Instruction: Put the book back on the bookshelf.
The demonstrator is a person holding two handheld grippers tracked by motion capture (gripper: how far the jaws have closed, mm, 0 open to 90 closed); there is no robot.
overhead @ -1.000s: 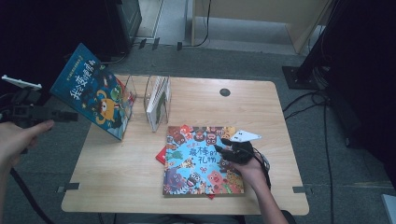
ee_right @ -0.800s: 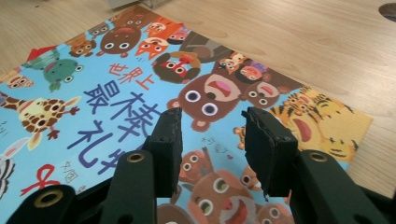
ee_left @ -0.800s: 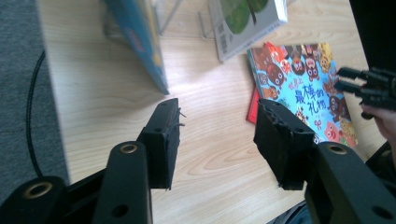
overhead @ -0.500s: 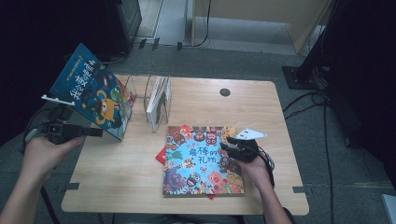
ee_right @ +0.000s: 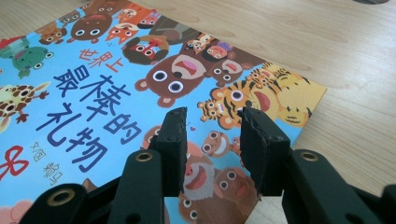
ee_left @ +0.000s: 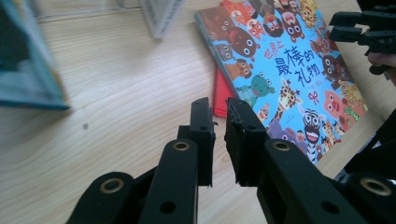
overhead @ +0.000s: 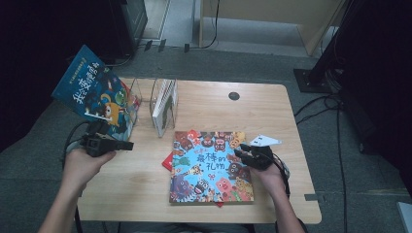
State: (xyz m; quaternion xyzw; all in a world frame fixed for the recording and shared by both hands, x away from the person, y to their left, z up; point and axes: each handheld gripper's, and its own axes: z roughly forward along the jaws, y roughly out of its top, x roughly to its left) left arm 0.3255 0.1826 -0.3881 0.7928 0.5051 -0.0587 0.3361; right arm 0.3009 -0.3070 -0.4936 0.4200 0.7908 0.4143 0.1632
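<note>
Left claw has come down to the worktop edge, its jaws just closing, nearly together, empty. Right claw hovers half-open, empty, above the animal book.

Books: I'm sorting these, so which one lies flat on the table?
The animal-cover book beneath the right gripper; the blue book leans tilted at the left edge.

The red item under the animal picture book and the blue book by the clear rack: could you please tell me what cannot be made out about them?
- Red item: the animal picture book lies over it in the high and left gripper views, so what it is cannot be told.
- Blue book: blurred and cut off by the left edge in the left gripper view.
- Clear rack: what holds the blue book up there is too small to tell in the high view.
</note>
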